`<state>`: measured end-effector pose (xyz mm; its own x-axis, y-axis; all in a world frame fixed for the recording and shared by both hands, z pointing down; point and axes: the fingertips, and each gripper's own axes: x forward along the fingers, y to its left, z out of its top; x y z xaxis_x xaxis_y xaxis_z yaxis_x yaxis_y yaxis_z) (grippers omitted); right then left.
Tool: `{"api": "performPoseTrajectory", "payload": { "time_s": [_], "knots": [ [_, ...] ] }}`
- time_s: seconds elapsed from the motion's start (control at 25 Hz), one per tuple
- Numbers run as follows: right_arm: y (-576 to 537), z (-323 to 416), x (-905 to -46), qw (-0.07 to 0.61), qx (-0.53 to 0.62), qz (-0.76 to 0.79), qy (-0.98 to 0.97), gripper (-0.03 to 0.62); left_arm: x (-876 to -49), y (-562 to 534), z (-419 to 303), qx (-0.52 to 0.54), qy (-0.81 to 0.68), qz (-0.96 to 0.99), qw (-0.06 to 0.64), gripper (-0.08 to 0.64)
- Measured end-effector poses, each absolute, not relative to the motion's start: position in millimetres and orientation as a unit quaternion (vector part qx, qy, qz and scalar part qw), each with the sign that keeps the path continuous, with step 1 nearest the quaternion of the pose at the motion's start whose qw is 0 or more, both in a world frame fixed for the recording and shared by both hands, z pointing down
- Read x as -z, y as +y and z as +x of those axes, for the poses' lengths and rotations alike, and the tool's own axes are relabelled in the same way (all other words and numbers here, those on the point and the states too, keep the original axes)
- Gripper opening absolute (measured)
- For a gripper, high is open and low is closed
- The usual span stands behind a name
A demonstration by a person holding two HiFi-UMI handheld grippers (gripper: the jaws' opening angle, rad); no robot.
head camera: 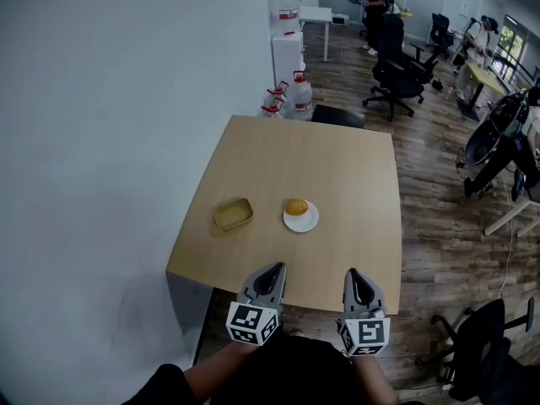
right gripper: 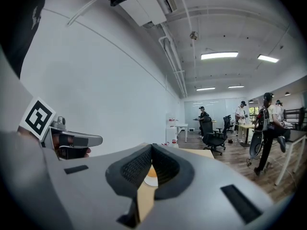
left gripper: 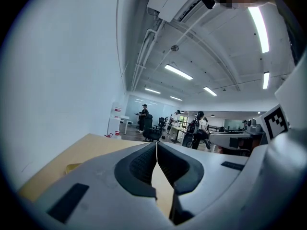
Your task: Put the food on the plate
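- Two grippers sat low in the head view, side by side and apart, both in front of the near edge of the table [head camera: 337,167].
- Both pointed up the frame toward the far end of the table, each with its marker cube nearest the person.
- Left gripper [head camera: 276,267]: it stood at bottom centre-left and leaned slightly to the right. A bare forearm [head camera: 211,368] ran from behind its cube down to the lower left corner.
- In the left gripper view, the left gripper [left gripper: 157,145] had its dark pads pressed together along one thin seam, with nothing between them.
- Right gripper [head camera: 353,272]: it stood at bottom centre-right and was nearly upright in the frame.
- In the right gripper view, the right gripper [right gripper: 151,146] had its tips meeting, and it pinched nothing.
- One orange-brown piece of food [head camera: 296,207] lay on the back part of a small white plate [head camera: 305,224] near the middle of the table, above and between the two grippers and well apart from both.
- The right gripper view showed the food [right gripper: 151,172] and the plate [right gripper: 151,181] far off, through the hollow below the closed tips.
- One shallow yellow container [head camera: 233,213] sat just left of the plate without touching it, and its corner appeared at lower left in the left gripper view [left gripper: 72,167].
- Several water jugs [head camera: 291,95] stood on the floor beyond the far end of the table, at upper centre.
- Black office chairs [head camera: 396,74] stood at upper right.
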<state>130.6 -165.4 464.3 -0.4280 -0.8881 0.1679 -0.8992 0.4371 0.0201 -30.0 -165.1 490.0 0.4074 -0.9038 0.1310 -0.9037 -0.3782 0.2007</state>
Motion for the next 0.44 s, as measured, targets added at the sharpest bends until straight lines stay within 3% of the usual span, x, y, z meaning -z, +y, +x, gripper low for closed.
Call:
{"api": "performPoseTrajectory", "payload": {
  "time_s": [0.44],
  "knots": [
    [-162.4, 130.8, -468.9, 0.079, -0.028, 0.523, -0.848, 0.060, -490.0, -159.2, -27.6, -0.012, -0.547, 0.832, 0.090, 0.018]
  ]
}}
